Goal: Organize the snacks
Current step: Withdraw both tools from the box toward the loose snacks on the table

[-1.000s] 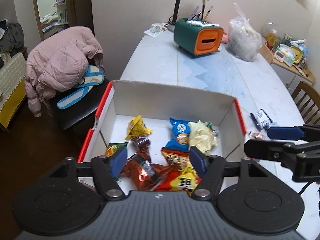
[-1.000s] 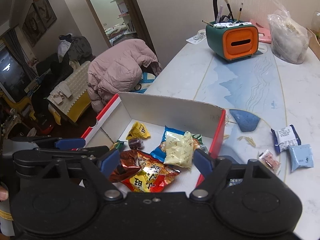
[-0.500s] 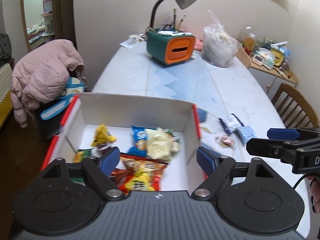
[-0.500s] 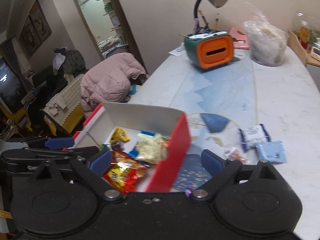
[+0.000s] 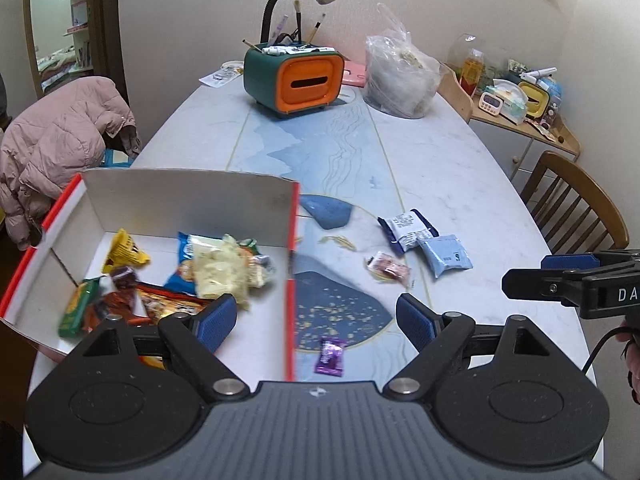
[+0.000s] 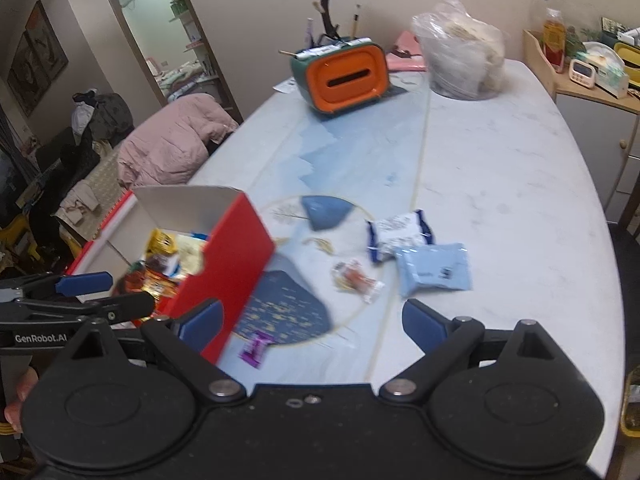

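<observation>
In the right wrist view the red box (image 6: 224,264) just left of the right claw (image 6: 310,326) is smeared by blur, and its wall hides most of the snacks inside. The print on the purple candy (image 6: 256,348) between the fingers is unreadable. In the left wrist view the left claw (image 5: 316,320) covers the box's near corner, and the frame edge cuts off the right claw's body.

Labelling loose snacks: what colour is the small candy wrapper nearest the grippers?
Purple. The candy lies on the table's dark blue patch; the left wrist view shows it sharpest.
</observation>
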Motion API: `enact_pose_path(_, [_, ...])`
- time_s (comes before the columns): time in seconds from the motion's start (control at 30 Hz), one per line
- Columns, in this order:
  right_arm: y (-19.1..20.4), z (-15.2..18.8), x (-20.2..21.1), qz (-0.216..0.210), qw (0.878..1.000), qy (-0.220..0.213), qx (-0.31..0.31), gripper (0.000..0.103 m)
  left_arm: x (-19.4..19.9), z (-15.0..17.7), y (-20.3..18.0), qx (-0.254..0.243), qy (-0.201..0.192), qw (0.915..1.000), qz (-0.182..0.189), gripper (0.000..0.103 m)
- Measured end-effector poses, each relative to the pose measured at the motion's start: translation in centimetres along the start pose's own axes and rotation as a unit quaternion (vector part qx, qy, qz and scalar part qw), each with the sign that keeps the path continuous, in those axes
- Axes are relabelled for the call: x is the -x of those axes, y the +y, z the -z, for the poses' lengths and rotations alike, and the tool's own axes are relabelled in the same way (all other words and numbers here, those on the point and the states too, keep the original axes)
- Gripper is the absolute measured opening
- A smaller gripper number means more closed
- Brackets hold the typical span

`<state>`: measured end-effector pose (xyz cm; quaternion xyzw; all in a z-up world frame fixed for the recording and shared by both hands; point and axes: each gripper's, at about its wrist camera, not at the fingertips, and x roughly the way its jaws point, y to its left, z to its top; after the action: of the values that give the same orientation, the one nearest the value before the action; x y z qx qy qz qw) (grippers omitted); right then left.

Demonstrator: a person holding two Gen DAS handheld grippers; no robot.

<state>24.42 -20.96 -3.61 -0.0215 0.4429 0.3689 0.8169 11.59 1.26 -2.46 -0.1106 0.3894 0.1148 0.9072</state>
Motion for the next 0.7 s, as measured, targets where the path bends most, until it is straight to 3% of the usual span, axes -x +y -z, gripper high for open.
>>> enact_pose_path(0.43, [-6.8,0.3,-1.3,-0.015,0.999,0.041,0.028,0.096,-1.8,3.3,-7.4,-0.039,-0.03,0.9971,-0.058,0.087])
enact_pose_path(0.7, [-8.6,-0.1,-3.3,-0.027,0.996,0.062,0.059,0.096,-5.4,4.9,-9.3,-0.049,0.0,0.9946,-0.092,0.087])
